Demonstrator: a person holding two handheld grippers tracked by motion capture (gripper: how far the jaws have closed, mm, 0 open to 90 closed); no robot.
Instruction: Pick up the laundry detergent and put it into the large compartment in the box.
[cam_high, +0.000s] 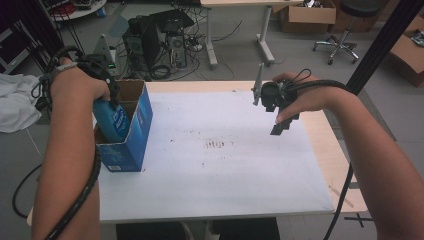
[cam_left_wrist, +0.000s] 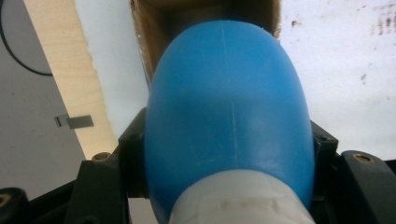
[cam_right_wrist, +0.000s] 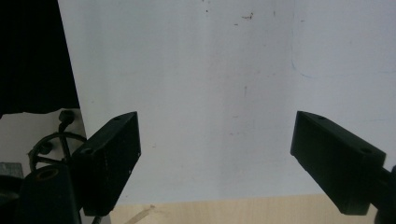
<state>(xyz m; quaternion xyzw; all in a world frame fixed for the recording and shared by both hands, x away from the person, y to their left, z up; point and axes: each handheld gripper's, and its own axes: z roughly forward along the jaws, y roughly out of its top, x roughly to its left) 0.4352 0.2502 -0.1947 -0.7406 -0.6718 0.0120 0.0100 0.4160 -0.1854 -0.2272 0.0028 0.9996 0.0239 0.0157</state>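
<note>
A blue plastic bottle (cam_high: 111, 118) with a white cap (cam_left_wrist: 240, 200) hangs partly inside an open blue cardboard box (cam_high: 131, 145) at the table's left edge. My left gripper (cam_high: 106, 82) is shut on the bottle from above, its jaws pressing both sides of the bottle's body (cam_left_wrist: 229, 116). The box's brown inside (cam_left_wrist: 159, 28) lies just beyond the bottle. My right gripper (cam_high: 282, 125) hovers above the table's far right part, open, its two black jaws wide apart with nothing between them (cam_right_wrist: 215, 154).
The white table top (cam_high: 225, 165) carries small dark stains near its middle (cam_high: 215, 144). Its wooden edge (cam_high: 345, 170) runs along the right. Behind the table stand a computer tower (cam_high: 150, 42), cables, another desk and cardboard boxes (cam_high: 307, 15).
</note>
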